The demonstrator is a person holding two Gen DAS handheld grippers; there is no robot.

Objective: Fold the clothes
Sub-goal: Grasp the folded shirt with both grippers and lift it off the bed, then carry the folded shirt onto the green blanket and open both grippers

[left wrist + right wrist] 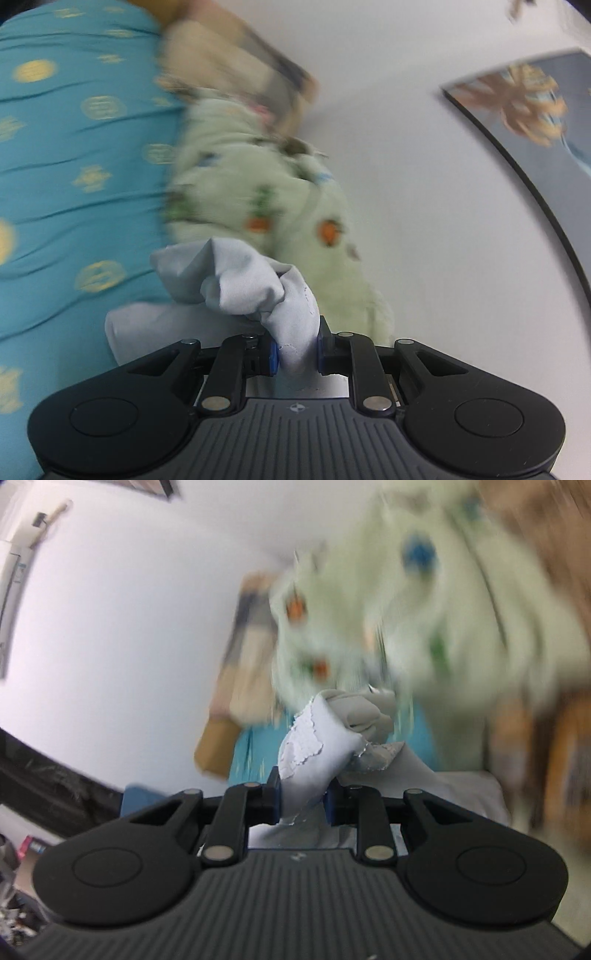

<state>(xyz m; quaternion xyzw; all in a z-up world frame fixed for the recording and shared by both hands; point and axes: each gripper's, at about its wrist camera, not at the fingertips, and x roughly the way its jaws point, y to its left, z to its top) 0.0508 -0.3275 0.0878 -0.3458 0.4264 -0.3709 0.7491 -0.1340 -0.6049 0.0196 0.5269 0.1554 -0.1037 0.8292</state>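
A teal bedspread (74,184) with gold medallions carries the pale-green printed garment (236,177).

Left gripper (295,352) jaws clamped on cloth; right gripper (303,797) likewise.

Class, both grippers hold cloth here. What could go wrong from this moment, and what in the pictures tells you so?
1. The left gripper pinches only a bunched grey cloth corner, which might slip.
2. The right gripper clamps a flaking print, which may peel further.
3. The green patterned garment is blurred, so it could snag.
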